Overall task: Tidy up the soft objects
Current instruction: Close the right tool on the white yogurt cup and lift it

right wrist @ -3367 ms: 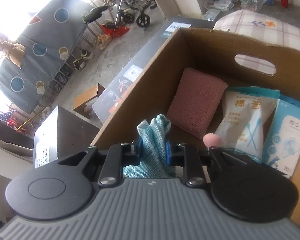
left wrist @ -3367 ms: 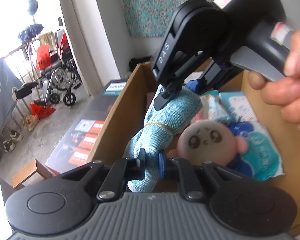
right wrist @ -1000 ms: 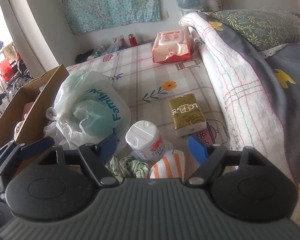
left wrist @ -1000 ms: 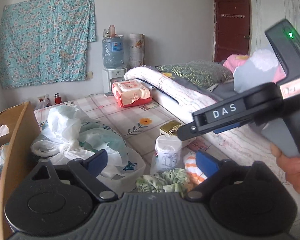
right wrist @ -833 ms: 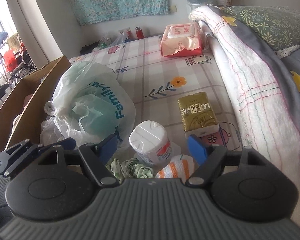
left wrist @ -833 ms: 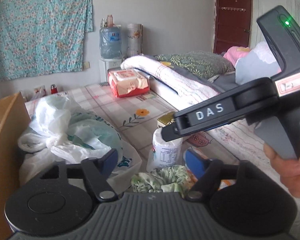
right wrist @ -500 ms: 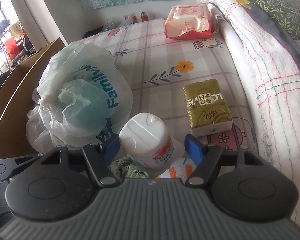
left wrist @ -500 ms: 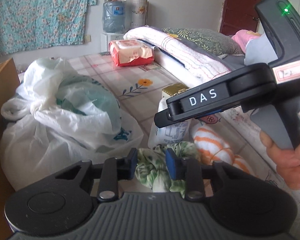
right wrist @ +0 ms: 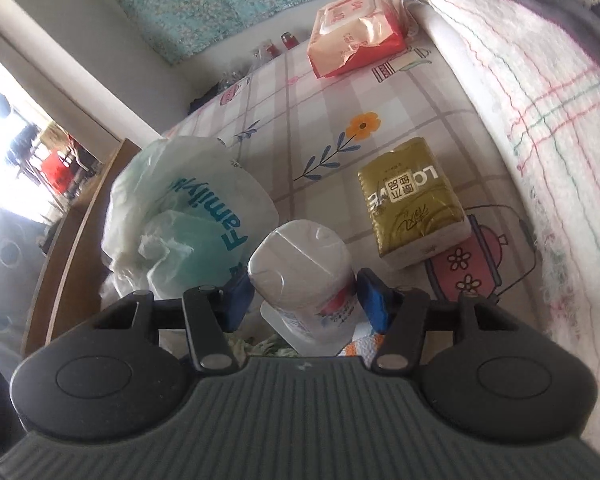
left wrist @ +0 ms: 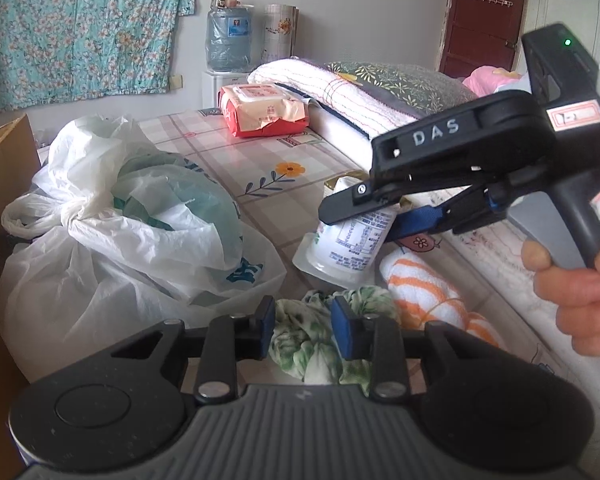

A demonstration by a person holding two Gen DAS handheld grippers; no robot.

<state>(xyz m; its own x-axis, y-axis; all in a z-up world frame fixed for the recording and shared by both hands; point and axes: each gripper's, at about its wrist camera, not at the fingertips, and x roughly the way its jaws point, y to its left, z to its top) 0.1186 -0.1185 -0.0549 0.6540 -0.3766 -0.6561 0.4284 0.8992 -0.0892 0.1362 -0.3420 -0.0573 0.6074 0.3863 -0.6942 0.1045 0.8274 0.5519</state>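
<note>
left gripper [left wrist: 303, 330] is down on the green floral cloth [left wrist: 320, 340], its blue pads pinched into the bunched fabric, jaws drawn close together with cloth bulging between and below them. that cloth lies right in front of the white wipes tub [left wrist: 350, 236], touching its base by the look of it, and the orange striped towel [left wrist: 424, 288] sits just to the right of the tub's foot.

right gripper [right wrist: 304, 294] is straddling that same tub, one blue pad on each side of the capped end, and its jaws have just been closing in. the pads look to be at the tub's sides with little or no gap, but whether they press yet is hard to say, so i'd call it half spread and not a sure grip.

to do this well, i'd judge: the left should lift the cloth straight up so no tail drags the tub or snags the towel. the right wants both pads square on the tub's round body, below the cap, since a slick cylinder may squirt out of a skewed pinch.

the white plastic bag [left wrist: 120, 232] bulges just left of the tub, and the gold tissue pack [right wrist: 414, 202] lies beyond it on the right, apart. cardboard box [left wrist: 0, 200] is past the bag.
</note>
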